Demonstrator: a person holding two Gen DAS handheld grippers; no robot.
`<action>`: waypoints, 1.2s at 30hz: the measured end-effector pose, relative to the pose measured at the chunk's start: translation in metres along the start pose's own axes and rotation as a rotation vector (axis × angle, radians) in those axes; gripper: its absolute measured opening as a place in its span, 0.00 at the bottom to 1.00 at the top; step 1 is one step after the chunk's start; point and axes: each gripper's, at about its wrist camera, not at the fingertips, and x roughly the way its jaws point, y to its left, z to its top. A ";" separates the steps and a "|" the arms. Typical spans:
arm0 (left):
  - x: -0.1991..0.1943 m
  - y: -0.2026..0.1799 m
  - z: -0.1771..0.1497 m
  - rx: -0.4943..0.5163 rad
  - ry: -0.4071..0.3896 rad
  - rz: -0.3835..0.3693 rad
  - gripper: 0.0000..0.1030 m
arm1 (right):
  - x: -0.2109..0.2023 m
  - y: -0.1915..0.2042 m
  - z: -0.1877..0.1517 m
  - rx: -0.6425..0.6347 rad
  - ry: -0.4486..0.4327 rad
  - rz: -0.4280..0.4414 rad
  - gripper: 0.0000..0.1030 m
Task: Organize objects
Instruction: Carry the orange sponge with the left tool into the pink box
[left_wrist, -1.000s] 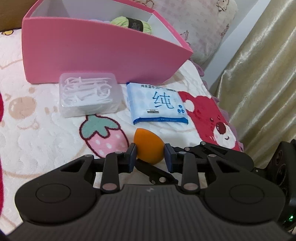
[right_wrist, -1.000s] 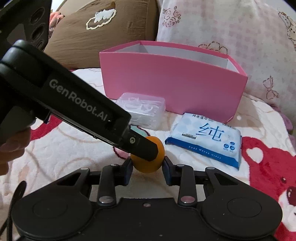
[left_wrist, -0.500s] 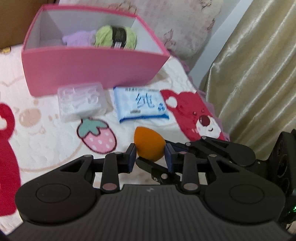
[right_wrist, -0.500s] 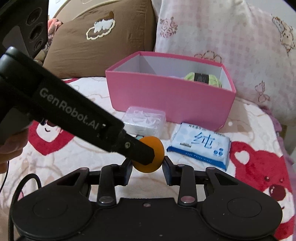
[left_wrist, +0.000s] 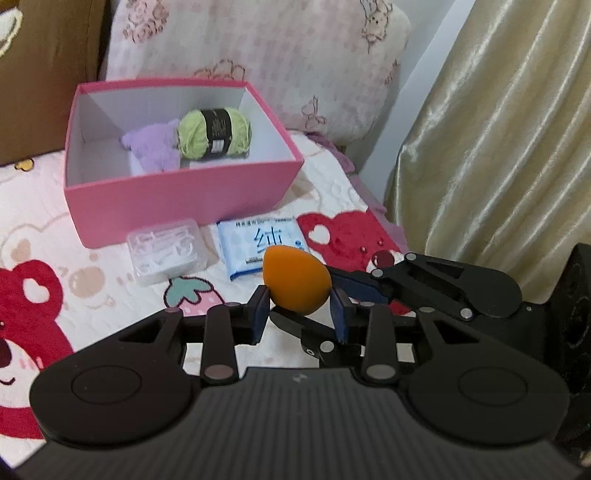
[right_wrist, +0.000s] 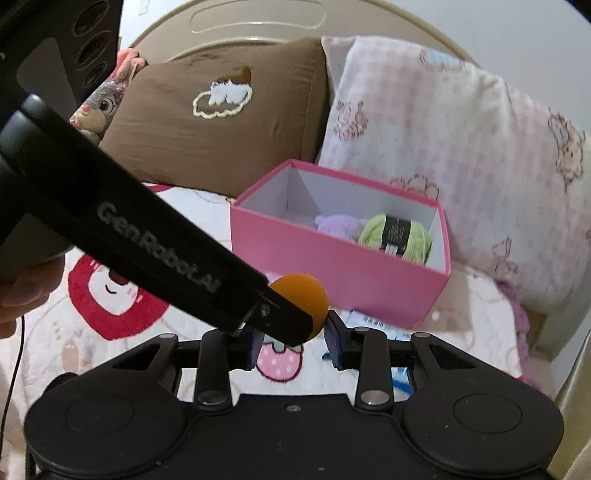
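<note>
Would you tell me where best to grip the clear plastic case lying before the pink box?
Probably from above, pinching the clear plastic case by its short end walls: it lies flat, the pink box stands close behind it, while blanket shows at its left and a gap before the wipes pack.

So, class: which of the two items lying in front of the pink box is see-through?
The clear plastic case of white picks; the blue wipes pack beside it is opaque.
</note>
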 end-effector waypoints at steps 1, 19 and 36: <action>-0.002 -0.002 0.001 -0.005 -0.009 0.006 0.33 | -0.003 0.001 0.004 -0.004 0.000 -0.005 0.38; -0.040 -0.008 0.084 0.004 0.019 0.120 0.34 | -0.007 -0.008 0.090 -0.149 -0.023 0.058 0.38; 0.034 0.081 0.175 -0.148 0.030 0.209 0.36 | 0.126 -0.064 0.160 0.040 0.125 0.195 0.39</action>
